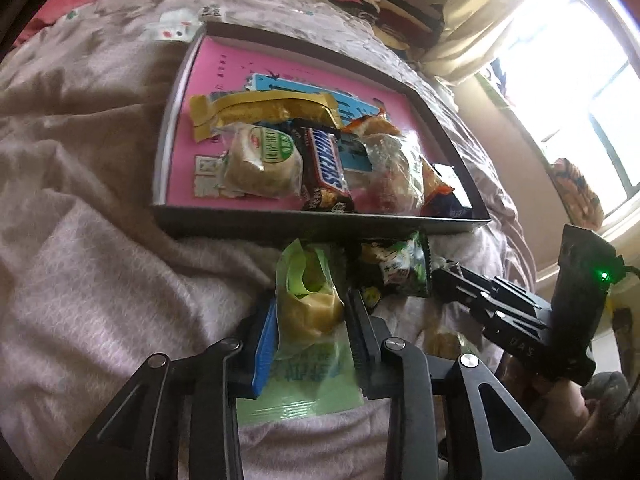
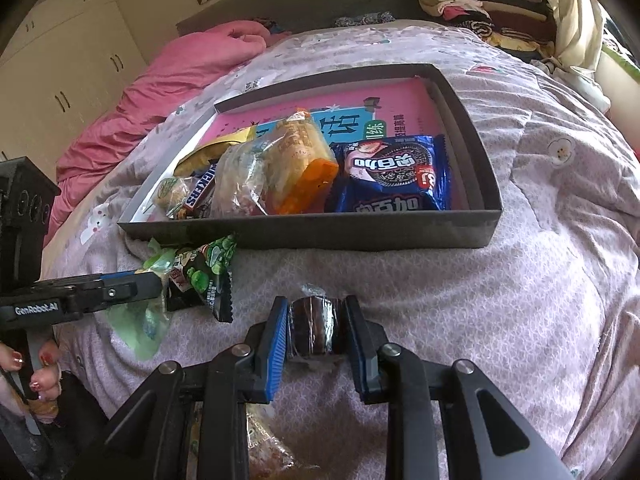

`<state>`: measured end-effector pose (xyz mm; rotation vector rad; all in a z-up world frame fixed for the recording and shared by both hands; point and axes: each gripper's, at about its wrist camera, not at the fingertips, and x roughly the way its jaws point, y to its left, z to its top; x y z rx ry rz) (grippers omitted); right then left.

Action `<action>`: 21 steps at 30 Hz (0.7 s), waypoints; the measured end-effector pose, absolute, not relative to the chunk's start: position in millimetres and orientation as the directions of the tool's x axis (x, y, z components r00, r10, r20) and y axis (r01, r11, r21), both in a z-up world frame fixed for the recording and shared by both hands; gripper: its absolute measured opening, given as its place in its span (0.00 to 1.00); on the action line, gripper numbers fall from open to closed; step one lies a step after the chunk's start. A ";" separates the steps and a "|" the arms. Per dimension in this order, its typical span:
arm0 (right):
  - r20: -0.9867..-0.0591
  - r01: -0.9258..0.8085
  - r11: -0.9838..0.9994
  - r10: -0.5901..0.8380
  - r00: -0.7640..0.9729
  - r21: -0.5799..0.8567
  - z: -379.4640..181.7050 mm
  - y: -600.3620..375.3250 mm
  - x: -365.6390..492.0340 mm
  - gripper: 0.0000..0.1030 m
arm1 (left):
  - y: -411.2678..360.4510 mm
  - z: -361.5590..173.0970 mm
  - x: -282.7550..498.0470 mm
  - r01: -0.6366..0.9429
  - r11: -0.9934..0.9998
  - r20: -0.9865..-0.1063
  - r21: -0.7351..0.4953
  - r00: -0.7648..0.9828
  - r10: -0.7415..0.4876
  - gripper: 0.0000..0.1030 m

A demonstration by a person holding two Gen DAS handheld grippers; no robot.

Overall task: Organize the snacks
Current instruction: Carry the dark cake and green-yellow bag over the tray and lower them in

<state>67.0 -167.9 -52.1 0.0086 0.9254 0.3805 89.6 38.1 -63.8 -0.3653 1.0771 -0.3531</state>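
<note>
A dark shallow box (image 1: pixel 320 222) (image 2: pixel 304 236) with a pink book as its floor lies on the bed and holds several snacks: a Snickers bar (image 1: pixel 326 162), a round cake pack (image 1: pixel 262 160), a blue Oreo pack (image 2: pixel 394 176), an orange-ended pastry pack (image 2: pixel 298 164). My left gripper (image 1: pixel 310 308) is shut on a green-wrapped pastry (image 1: pixel 308 300), just before the box's near wall. My right gripper (image 2: pixel 314 328) is shut on a small dark wrapped cake (image 2: pixel 314 326), also short of the box. A green-and-black snack pack (image 2: pixel 202 276) (image 1: pixel 400 266) lies on the bed between them.
The bed has a rumpled lilac quilt (image 2: pixel 500 300) and a pink blanket (image 2: pixel 168 92) at the far left. Folded clothes (image 2: pixel 472 0) are stacked behind the bed. More wrapped snacks (image 2: pixel 268 452) lie under my right gripper. A window (image 1: pixel 580 92) is at the right.
</note>
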 end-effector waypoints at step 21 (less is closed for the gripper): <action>-0.721 -0.330 0.923 0.366 0.588 0.199 -32.9 -173.6 59.2 0.27 | 31.9 -41.3 79.2 0.114 0.916 -0.787 -0.385 0.479 -0.390 0.31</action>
